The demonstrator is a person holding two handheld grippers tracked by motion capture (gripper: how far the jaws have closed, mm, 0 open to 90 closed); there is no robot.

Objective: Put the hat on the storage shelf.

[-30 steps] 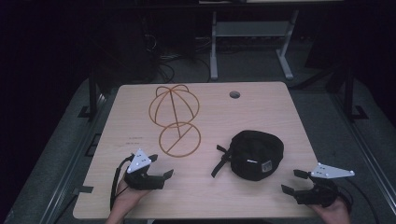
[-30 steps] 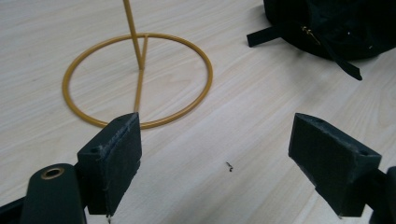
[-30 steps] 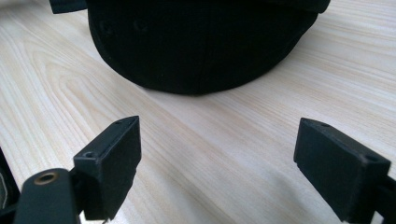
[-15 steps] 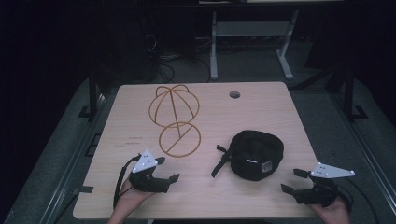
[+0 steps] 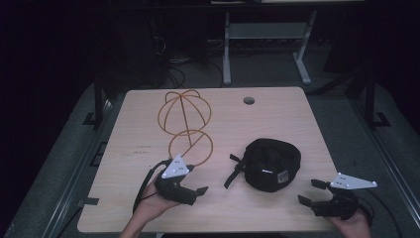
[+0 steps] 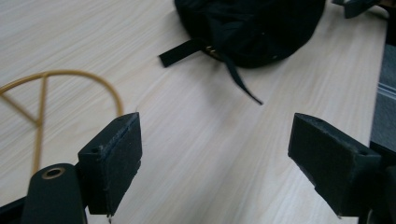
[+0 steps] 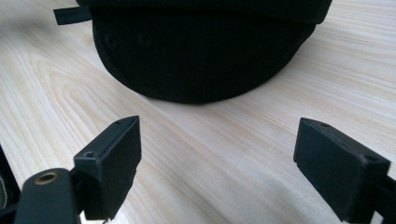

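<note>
Black cap (image 5: 273, 164) flat on table (image 5: 277, 114), strap (image 5: 233, 172) toward left gripper (image 5: 194, 190), both grippers wide open, empty

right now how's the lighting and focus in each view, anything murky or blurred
High view: only the table is lit, the floor around it is nearly black, and the black cap shows little detail. Left gripper view: bright and even, the cap a dark mass, the near jaws slightly soft. Right gripper view: wood grain is sharp, the cap almost featureless black.
</note>
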